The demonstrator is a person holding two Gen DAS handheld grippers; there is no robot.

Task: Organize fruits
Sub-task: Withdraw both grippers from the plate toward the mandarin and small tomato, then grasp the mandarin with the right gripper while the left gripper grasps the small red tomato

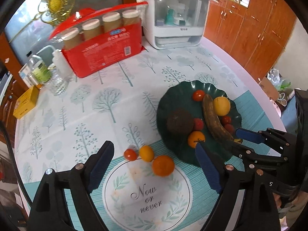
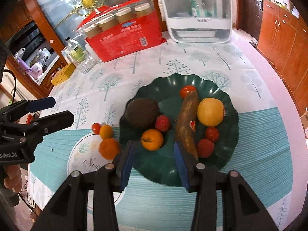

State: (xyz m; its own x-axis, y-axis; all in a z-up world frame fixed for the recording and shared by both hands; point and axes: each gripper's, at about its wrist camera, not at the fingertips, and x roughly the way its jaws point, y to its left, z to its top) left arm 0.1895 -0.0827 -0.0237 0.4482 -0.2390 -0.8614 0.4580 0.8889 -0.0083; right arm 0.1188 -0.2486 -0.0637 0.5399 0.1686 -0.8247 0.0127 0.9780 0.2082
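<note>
A dark green plate (image 2: 165, 84) (image 1: 169, 100) holds a brown round fruit (image 2: 142, 112), a browned banana (image 2: 186, 123), a yellow fruit (image 2: 210, 111), a small orange (image 2: 152, 139), lychees and cherry tomatoes. Three fruits lie on the cloth left of the plate: an orange (image 1: 163, 165) (image 2: 109, 147), a small yellow-orange one (image 1: 146, 153) and a cherry tomato (image 1: 130, 154). My left gripper (image 1: 154, 169) is open and empty, over the loose fruits. My right gripper (image 2: 153, 163) is open and empty at the plate's near rim, also seen in the left wrist view (image 1: 221, 140).
A red pack of jars (image 1: 104, 40) and a white appliance (image 1: 173, 17) stand at the table's far side. Bottles (image 1: 38, 69) and a yellow box (image 1: 27, 102) sit at the far left. Wooden cabinets (image 1: 250, 28) line the right.
</note>
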